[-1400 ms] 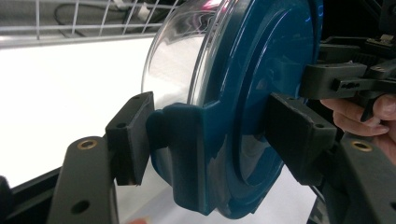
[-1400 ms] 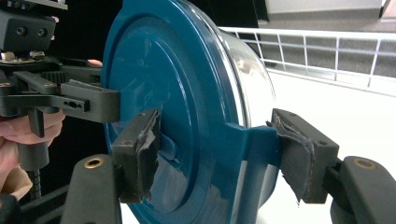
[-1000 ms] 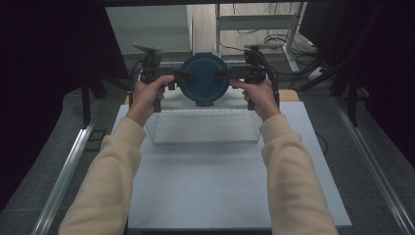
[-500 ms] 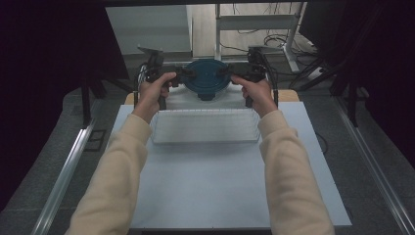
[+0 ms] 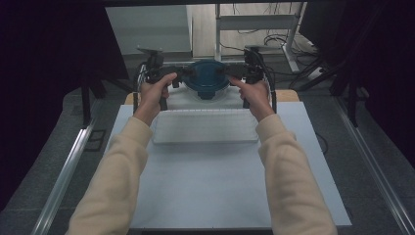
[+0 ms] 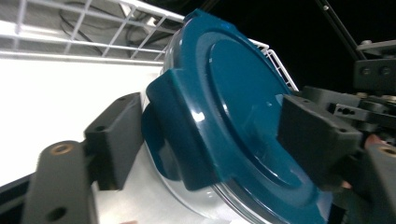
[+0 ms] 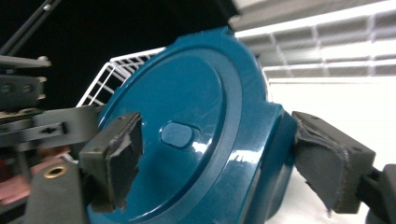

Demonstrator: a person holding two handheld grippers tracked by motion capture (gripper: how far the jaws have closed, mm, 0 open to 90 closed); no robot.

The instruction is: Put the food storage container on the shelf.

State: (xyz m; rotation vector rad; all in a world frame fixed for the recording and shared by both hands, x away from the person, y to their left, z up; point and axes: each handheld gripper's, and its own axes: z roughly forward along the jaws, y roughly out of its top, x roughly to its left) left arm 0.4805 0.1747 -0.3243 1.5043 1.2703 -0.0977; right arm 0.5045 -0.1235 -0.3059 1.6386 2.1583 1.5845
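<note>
A round clear container with a teal lid [image 5: 208,78] sits at the table's far end, just beyond a white wire rack [image 5: 205,126]. My left gripper [image 5: 188,73] is at its left side and my right gripper [image 5: 223,72] at its right. In the left gripper view the lid [image 6: 233,93] has its side latch between the jaws of my left gripper [image 6: 217,140], which have just been opening and stand apart from it. In the right gripper view the lid [image 7: 187,93] is straddled the same way by my right gripper [image 7: 219,158], also just opened wider.
A pale mat [image 5: 215,186] covers the table in front of the rack. Metal rails [image 5: 63,176] run along both sides. Behind the table stand a white shelf frame [image 5: 254,19] and cables on the floor. Dark curtains hang left and right.
The lid faced the camera more a second ago; now it lies flatter and a little farther back. Both hands stayed at its sides.
</note>
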